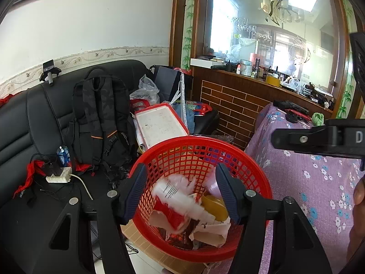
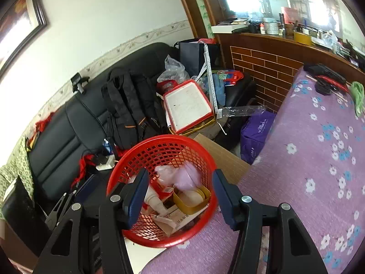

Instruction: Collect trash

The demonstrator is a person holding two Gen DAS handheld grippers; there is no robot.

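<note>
I see both grippers, left gripper [image 1: 181,190] and right gripper [image 2: 180,191], open, empty, right over red basket [image 1: 262,178]; trash [image 1: 180,203] lies below.

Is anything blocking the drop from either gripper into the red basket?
Nothing visible. Left gripper and right gripper both stand open over the red basket, whose top is uncovered; trash already lies inside.

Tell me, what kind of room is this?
Most likely a lived-in home living room: a black leather sofa piled with a backpack and bags, a floral purple cloth over furniture, and a cluttered wooden counter.
</note>
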